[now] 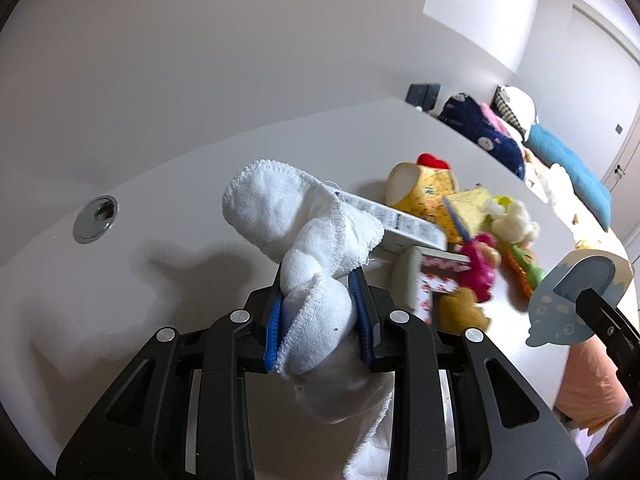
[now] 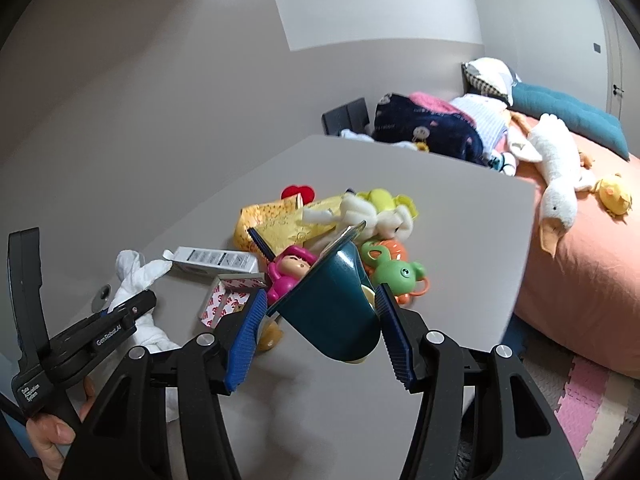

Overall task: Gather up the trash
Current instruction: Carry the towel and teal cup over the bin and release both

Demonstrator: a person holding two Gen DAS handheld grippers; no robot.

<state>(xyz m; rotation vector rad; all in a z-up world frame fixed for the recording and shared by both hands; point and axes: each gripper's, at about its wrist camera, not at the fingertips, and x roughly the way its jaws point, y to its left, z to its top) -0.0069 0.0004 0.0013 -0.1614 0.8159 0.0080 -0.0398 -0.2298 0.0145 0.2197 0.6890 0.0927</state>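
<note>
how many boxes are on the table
2. A long white box lies beside the white cloth; a smaller red-and-white printed box sits just in front of it, near the pink doll. Others may hide under the toy pile.

In the left wrist view the cloth [image 1: 316, 264] fills the lower centre, clamped between the left gripper [image 1: 320, 312] fingers, above the table [image 1: 180, 280]. A round grommet [image 1: 95, 219] sits in the tabletop at mid left. To the right of the cloth lies a flat box [image 1: 404, 226], and beyond it a heap of toys [image 1: 476, 240] — at the far right edge, the cup [image 1: 580, 300]. In the right wrist view the cup [image 2: 332, 312] sits centre, pinched in the right gripper [image 2: 320, 332], with the toys [image 2: 360, 232] behind it and a bed [image 2: 580, 260] at right.
</note>
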